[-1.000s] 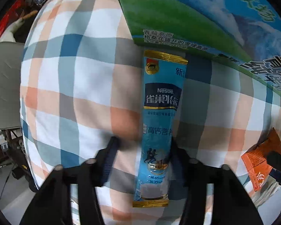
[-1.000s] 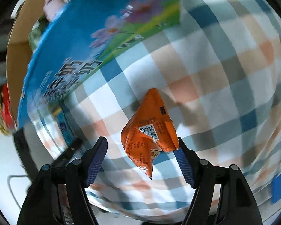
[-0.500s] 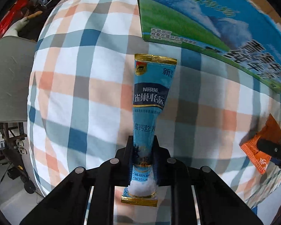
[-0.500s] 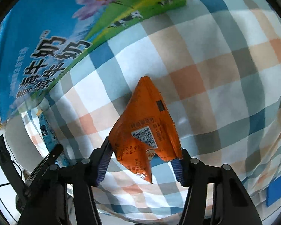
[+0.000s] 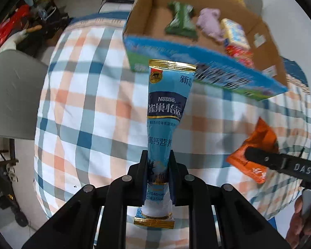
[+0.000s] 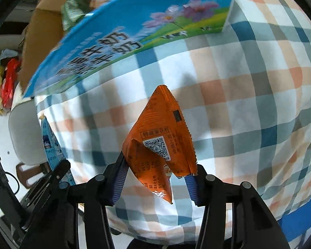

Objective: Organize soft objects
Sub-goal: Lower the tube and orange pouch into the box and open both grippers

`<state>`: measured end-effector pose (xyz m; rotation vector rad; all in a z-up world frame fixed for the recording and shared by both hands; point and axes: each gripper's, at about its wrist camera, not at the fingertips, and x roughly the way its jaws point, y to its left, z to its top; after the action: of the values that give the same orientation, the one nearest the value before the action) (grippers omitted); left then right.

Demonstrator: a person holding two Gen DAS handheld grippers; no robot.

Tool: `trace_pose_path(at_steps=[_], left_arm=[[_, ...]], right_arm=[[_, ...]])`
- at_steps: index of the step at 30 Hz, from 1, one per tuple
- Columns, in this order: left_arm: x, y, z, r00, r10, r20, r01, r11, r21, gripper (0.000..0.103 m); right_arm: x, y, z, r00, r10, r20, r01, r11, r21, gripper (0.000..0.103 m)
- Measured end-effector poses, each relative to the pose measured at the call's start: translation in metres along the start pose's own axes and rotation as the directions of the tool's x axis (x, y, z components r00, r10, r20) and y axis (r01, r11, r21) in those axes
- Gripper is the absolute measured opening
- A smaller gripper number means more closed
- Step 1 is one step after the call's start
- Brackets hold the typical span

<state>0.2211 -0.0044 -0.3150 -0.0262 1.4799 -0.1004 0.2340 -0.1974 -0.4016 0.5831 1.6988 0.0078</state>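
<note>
Sachet (image 5: 165, 124) of Nestle milk powder, long and light blue with gold seals at both ends, stands clamped near its lower end in the left tool (image 5: 157, 176), whose two fingers press against its sides. The sachet rises clear of the checked cloth (image 5: 83, 108), and its top edge overlaps the near wall of the cardboard box (image 5: 207, 70) in the left wrist view. That box has a blue and green printed outside and a plain brown inside. In it lie a green packet (image 5: 181, 19), a pale purple soft toy (image 5: 210, 23), a yellow and blue packet (image 5: 235, 33) and a red packet (image 5: 241, 55).

The right tool (image 6: 155, 180) is clenched on an orange triangular snack packet (image 6: 161, 143), its ribbed blue pads touching the packet's lower left and lower right edges. A QR code faces the right wrist camera, and the packet's point leans up toward the box. The packet is lifted off the cloth, with a soft shadow on the checks behind it. From the left wrist view the same orange packet shows at the right, well apart from the sachet, with a black finger of the right tool across it.

The cloth, in white, blue, grey and orange checks, covers a rounded surface. A grey chair seat (image 5: 12, 91) sits beside it at the left.
</note>
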Motion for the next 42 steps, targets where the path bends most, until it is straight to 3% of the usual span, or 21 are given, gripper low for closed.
trace_pose_path(at_steps=[8, 21, 26, 32, 42], left_arm=[[-0.060, -0.027, 0.002, 0.995, -0.064, 0.073, 0.061, 0.997, 0.042, 0.014], [-0.096, -0.044, 0.046, 0.982, -0.132, 0.137, 0.118, 0.987, 0.106, 0.014], [-0.097, -0.047, 0.091, 0.980, -0.134, 0.148, 0.118, 0.987, 0.111, 0.014], [-0.086, -0.047, 0.150, 0.985, -0.106, 0.137, 0.092, 0.990, 0.105, 0.014], [-0.061, -0.046, 0.198, 0.993, -0.065, 0.101, 0.055, 0.993, 0.102, 0.014]], right_arm=[[-0.050, 0.017, -0.025, 0.998, 0.045, 0.052, -0.040, 0.995, -0.094, 0.052], [-0.135, 0.019, -0.037, 0.983, 0.128, 0.128, -0.104, 0.978, -0.179, 0.052], [-0.160, 0.039, -0.016, 0.977, 0.135, 0.165, -0.097, 0.970, -0.222, 0.052], [-0.180, 0.065, 0.033, 0.971, 0.074, 0.228, -0.012, 0.965, -0.262, 0.052], [-0.178, 0.101, 0.096, 0.972, -0.005, 0.237, 0.074, 0.956, -0.283, 0.052]])
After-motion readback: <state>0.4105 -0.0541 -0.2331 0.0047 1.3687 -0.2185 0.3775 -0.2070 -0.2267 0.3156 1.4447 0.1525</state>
